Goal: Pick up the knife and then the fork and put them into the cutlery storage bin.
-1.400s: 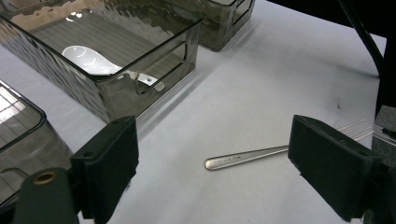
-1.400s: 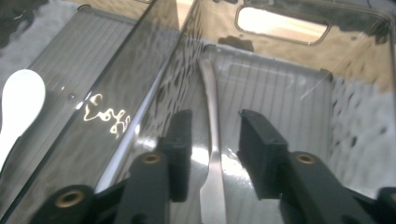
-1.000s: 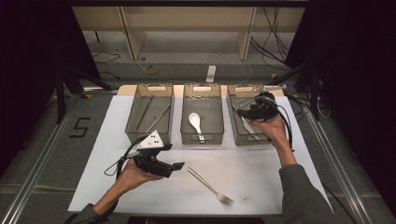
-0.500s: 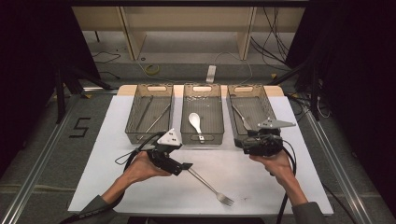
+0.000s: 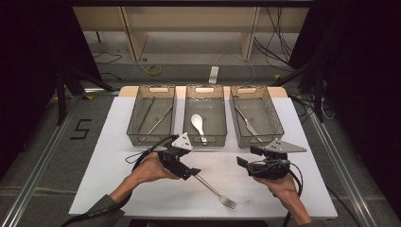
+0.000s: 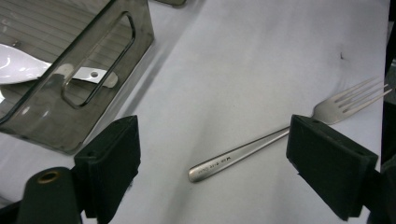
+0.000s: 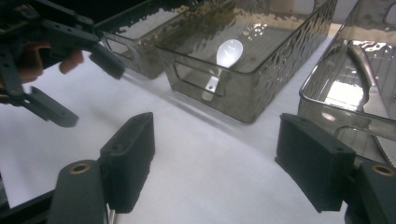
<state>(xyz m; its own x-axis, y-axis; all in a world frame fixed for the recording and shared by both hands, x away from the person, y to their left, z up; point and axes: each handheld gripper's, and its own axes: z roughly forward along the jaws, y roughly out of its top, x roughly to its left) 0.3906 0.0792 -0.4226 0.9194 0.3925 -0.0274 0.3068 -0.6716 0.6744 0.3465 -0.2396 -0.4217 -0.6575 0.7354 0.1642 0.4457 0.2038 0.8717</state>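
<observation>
A stainless-steel fork (image 5: 212,187) lies flat on the white table (image 5: 108,161), its handle end pointing toward the left claw (image 5: 193,172) and its tines toward the person's edge of the table. In the left gripper view the fork (image 6: 261,143) sits between the two spread jaws, which do not touch it; the handle tip is nearer the middle and the tines run out past the right jaw. The fork looks stiff, light and smooth, so it will likely be slippery and lies low against the table; the narrow handle, a little back from its rounded end, seems the best place to pinch it across its width. The right claw (image 5: 246,156) hovers well apart to the right, spread wide with nothing between its jaws, which have just been opening. Beyond stand three smoky clear plastic bins: the left bin (image 5: 151,115) holds chopsticks, the middle bin (image 5: 204,114) a white spoon (image 5: 197,124), the right bin (image 5: 256,115) a knife.
</observation>
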